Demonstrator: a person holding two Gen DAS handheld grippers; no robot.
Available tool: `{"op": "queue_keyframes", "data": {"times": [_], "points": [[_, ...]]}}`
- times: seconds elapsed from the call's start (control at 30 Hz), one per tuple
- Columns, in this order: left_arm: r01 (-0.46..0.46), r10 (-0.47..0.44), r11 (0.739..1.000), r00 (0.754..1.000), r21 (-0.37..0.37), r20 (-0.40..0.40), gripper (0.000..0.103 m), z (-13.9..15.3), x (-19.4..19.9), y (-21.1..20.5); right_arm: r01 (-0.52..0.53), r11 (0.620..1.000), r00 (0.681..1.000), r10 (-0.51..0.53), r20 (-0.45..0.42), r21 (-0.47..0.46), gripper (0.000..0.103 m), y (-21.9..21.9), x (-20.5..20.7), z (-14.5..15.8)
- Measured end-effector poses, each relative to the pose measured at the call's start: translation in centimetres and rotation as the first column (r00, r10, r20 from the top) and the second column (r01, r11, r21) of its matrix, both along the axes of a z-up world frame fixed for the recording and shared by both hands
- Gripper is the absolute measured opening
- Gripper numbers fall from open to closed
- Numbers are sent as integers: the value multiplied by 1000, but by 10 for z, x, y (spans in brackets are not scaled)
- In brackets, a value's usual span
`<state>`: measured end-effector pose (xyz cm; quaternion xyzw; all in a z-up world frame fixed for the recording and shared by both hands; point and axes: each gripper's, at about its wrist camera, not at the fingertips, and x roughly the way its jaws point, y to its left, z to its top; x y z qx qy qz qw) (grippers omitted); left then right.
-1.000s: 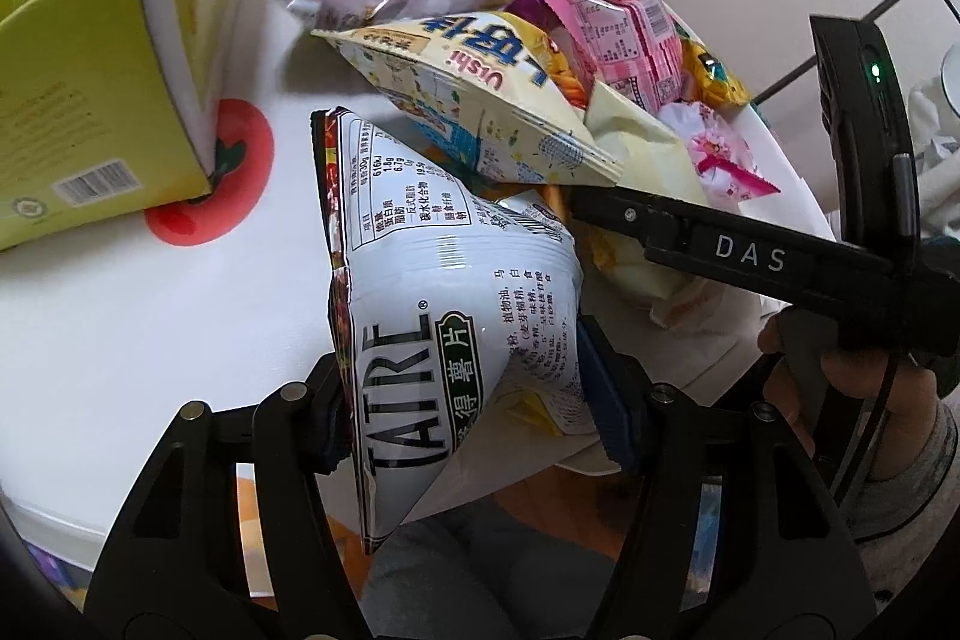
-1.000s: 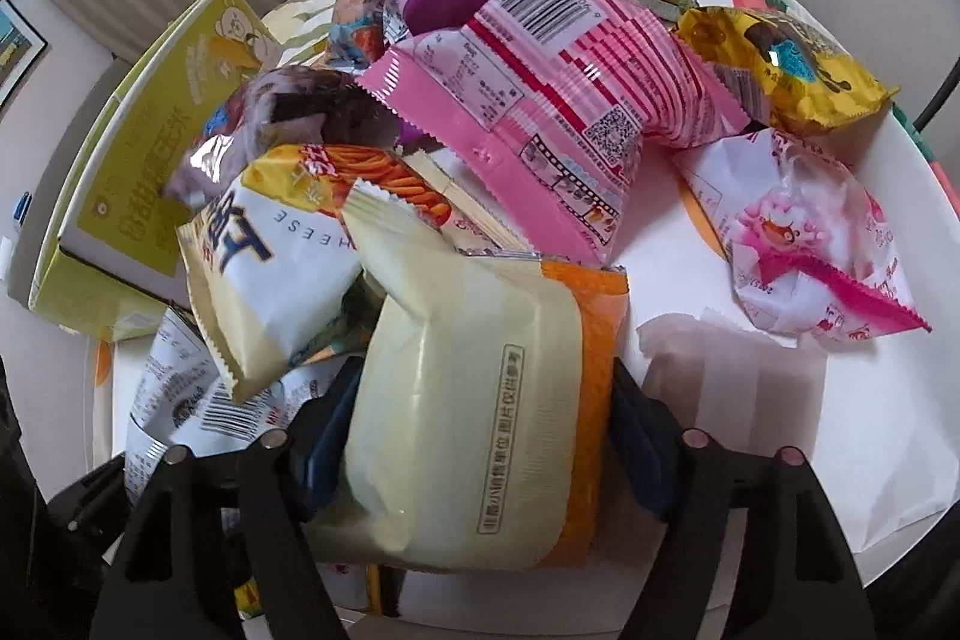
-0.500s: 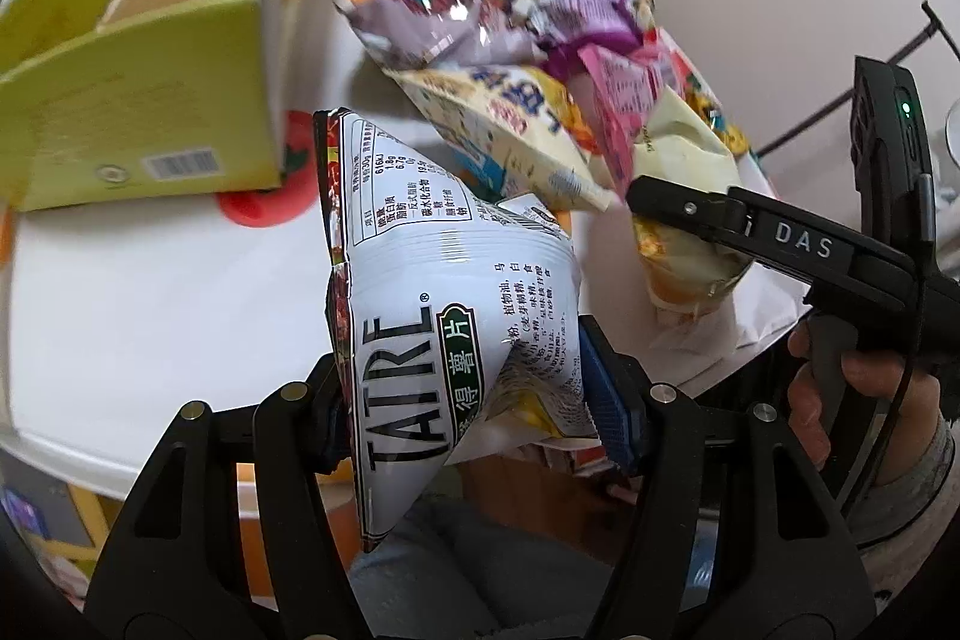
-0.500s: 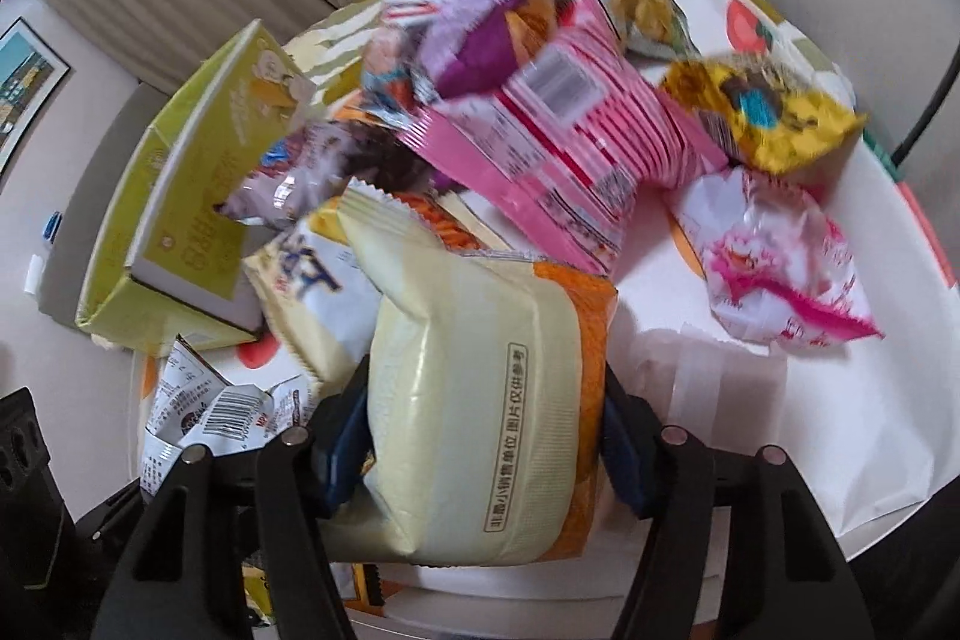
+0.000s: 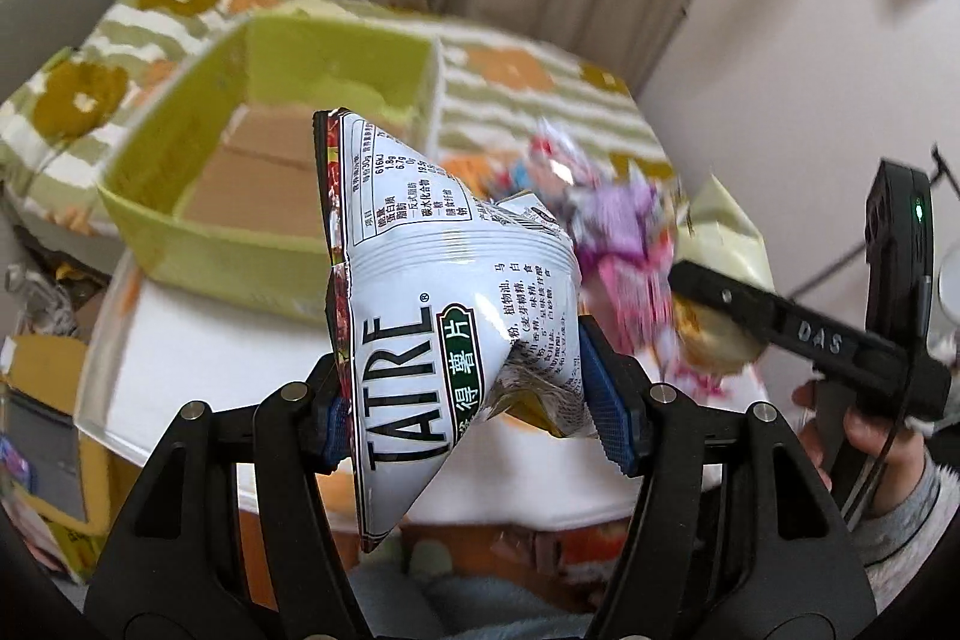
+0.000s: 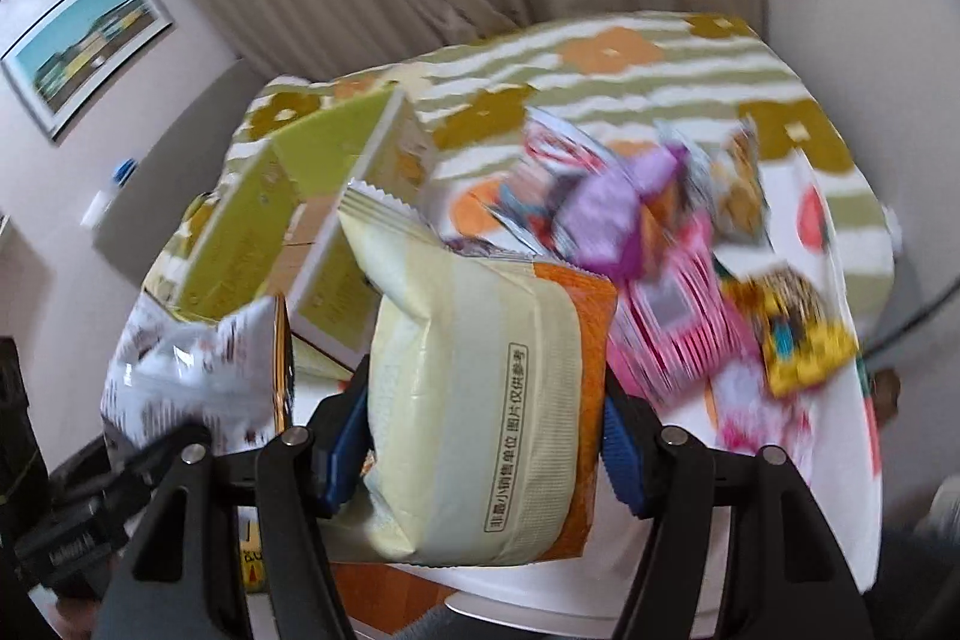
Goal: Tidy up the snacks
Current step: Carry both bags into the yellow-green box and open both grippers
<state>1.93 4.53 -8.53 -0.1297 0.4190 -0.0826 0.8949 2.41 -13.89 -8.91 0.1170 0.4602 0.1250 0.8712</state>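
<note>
Over the floral-clothed table (image 5: pixel 522 70), my left gripper (image 5: pixel 465 421) clamps a white "TATRE" bag (image 5: pixel 444 316); my right gripper (image 6: pixel 474 436), just closing, pinches a cream-and-orange pack (image 6: pixel 480 400). The green box (image 5: pixel 264 172) seems empty.

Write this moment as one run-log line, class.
left gripper: shut on white chip bag | right gripper: shut on cream snack bag | green box: open

White crinkly chip bag (image 5: pixel 444 316): big black letters are spelling "TATRE", beside a green badge with Chinese signs.
Black plastic gripper bar (image 5: pixel 798 334): raised letters are reading "DAS".
Pale yellow and orange snack bag (image 6: pixel 480 388): a boxed line of Chinese words is running along it.
</note>
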Motion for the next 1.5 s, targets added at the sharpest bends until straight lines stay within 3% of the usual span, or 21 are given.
{"op": "queue_keyframes", "data": {"times": [0.13, 0.27, 0.47, 0.7, 0.97, 1.03, 1.1, 1.13, 1.5], "points": [[-43, 42, 999, 998, 16, 38, 60, 20, 21, 25, -60, 998, 997, 60, 43, -5, 61, 20, 25, 20], [-61, 61, 998, 998, -1, 24, 60, 25, 52, 56, -78, 997, 995, 78, 63, 0, 61, 44, 43, 31], [-72, 73, 997, 997, 31, -30, 60, 16, 107, 104, -128, 991, 988, 130, 78, -34, 61, 98, 81, 35], [11, -3, 997, 993, 72, -116, 60, -14, 168, 139, -129, 991, 990, 132, 52, -46, 61, 157, 116, 25], [134, -111, 984, 975, 114, -193, 60, -47, 216, 148, -90, 989, 996, 91, 10, -114, 61, 199, 150, 7], [157, -120, 975, 968, 155, -222, 66, -55, 220, 146, -80, 990, 997, 80, -2, -121, 61, 205, 155, 3], [176, -126, 965, 962, 193, -244, 96, -61, 222, 145, -70, 990, 998, 68, -15, -124, 61, 209, 158, -1], [178, -127, 963, 962, 203, -241, 101, -62, 221, 145, -65, 990, 998, 62, -20, -126, 61, 210, 160, -3], [165, -104, 944, 970, 284, -219, 103, -60, 200, 158, -37, 988, 998, 30, -48, -152, 61, 219, 161, -10]]}}
